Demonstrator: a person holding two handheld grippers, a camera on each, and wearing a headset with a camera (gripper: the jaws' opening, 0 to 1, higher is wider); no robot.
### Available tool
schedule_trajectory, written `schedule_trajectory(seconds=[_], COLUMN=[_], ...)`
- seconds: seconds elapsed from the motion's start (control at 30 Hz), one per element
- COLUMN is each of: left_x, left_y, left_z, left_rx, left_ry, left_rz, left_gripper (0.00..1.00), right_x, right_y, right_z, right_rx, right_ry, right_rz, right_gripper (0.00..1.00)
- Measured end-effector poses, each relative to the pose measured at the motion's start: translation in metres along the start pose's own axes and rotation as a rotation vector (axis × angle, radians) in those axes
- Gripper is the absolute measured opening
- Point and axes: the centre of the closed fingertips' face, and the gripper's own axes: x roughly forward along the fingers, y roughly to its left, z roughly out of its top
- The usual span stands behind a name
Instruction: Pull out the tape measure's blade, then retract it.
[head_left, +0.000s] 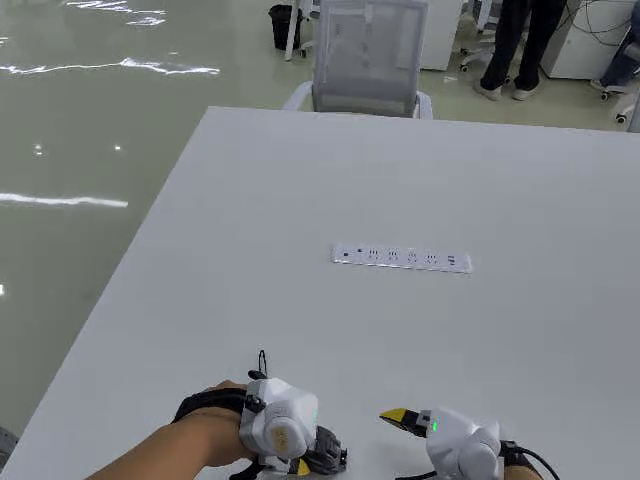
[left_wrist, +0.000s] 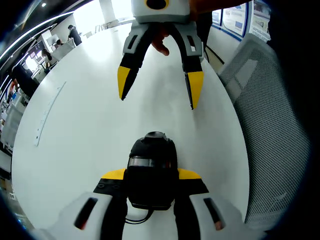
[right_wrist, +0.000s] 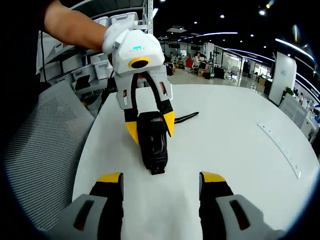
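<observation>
Left gripper (left_wrist: 152, 175) clamped on the tape measure (left_wrist: 152, 167); right gripper (right_wrist: 161, 180) spread wide, facing it.

In the head view I see both grippers low at the near edge of the white table (head_left: 300, 200), with a power strip (head_left: 400, 257) well beyond them and a mesh chair (head_left: 368, 50) at the far edge; the tape measure is mostly hidden by the left gripper's body. In the left gripper view my yellow-tipped jaws press on both sides of the black case, and the right gripper hangs opposite, its tips apart and clear of the case. In the right gripper view I also see a black strap (right_wrist: 185, 117) trailing from the case onto the table. My own jaws stand open here, the case just ahead of them, untouched. I cannot tell whether the case's lower end meets the table.
</observation>
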Motion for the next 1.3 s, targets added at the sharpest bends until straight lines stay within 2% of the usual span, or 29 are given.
schedule_trajectory(seconds=[0.5,0.67,0.97,1.3], left_x=[-0.001,-0.001,-0.001,-0.001], left_y=[0.001,0.001,0.001,0.001], left_z=[0.001,0.001,0.001,0.001], left_rx=[-0.013,-0.016,-0.021,-0.029], left_ry=[-0.036,-0.054,-0.073,-0.08], left_rz=[-0.005,-0.002,-0.001,-0.006], left_gripper=[0.31,0.31,0.31,0.31], right_x=[0.031,0.04,0.048,0.054], right_y=[0.01,0.01,0.008,0.008], right_z=[-0.005,-0.006,-0.009,-0.014], right_rx=[-0.036,-0.036,-0.061,-0.078], right_ry=[0.07,0.088,0.126,0.166], right_rz=[0.081,0.09,0.104,0.122], right_gripper=[0.5,0.47,0.34,0.26])
